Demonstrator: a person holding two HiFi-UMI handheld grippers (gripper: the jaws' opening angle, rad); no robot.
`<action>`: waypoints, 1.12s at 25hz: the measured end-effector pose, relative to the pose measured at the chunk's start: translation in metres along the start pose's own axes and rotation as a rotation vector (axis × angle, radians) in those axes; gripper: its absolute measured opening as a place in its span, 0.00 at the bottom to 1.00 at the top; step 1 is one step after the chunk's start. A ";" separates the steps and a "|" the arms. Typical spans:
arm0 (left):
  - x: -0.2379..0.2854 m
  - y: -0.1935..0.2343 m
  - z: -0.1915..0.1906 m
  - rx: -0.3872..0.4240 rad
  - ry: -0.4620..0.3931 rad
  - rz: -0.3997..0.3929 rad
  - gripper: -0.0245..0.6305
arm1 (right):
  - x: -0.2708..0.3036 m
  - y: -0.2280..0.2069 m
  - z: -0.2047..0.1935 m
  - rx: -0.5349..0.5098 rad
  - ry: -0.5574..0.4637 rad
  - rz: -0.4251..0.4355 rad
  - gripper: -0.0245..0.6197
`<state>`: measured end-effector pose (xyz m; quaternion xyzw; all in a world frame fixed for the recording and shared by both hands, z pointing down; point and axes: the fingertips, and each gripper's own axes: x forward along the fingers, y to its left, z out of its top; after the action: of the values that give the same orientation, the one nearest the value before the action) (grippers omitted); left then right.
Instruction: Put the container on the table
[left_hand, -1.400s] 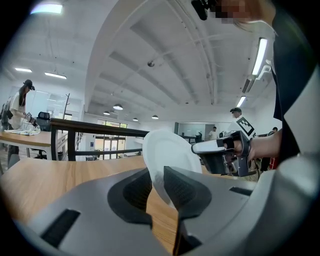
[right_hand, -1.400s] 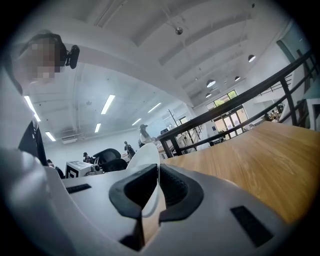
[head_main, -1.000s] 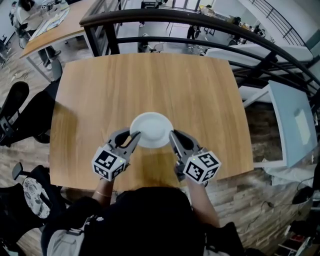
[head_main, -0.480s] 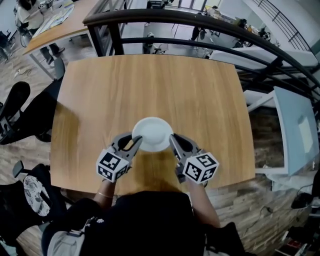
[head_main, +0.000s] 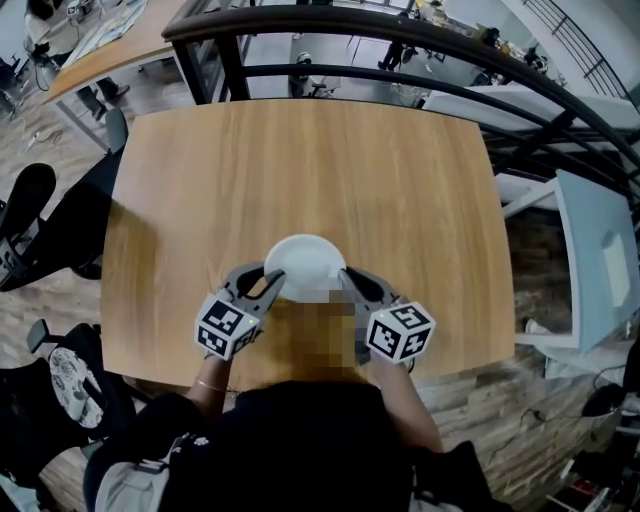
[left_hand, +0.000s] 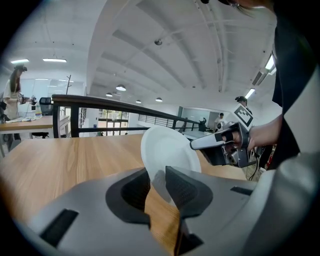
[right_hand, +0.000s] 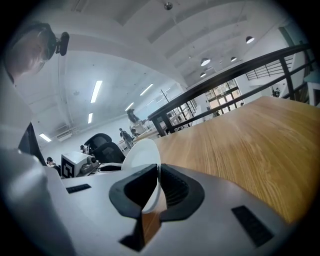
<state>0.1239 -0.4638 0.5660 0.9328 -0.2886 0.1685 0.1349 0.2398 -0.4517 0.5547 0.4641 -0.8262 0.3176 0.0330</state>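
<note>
Head view: the white round shallow container is low over the near middle of the pale wooden counter; contact cannot be told. It lies squarely between both grippers. The right gripper is clamped on its right rim. The left gripper has just been opening its jaws, with the left rim loose between them.

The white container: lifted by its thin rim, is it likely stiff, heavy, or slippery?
Probably light and fairly stiff: the container looks evenly round though the right gripper pinches only its thin rim. Its smooth rim may slip; the left gripper has just been opening its jaws, with the rim between them, so it could tilt.
</note>
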 end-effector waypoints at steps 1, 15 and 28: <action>0.001 0.000 -0.001 0.000 0.003 -0.001 0.17 | 0.002 -0.001 -0.001 0.005 0.004 -0.004 0.07; 0.016 0.007 -0.028 -0.035 0.084 -0.019 0.24 | 0.025 -0.018 -0.030 0.063 0.076 -0.036 0.07; 0.031 0.014 -0.055 0.085 0.213 0.012 0.29 | 0.040 -0.031 -0.057 0.066 0.178 -0.047 0.08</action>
<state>0.1265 -0.4714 0.6307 0.9128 -0.2708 0.2794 0.1241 0.2279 -0.4613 0.6291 0.4542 -0.7979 0.3838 0.0987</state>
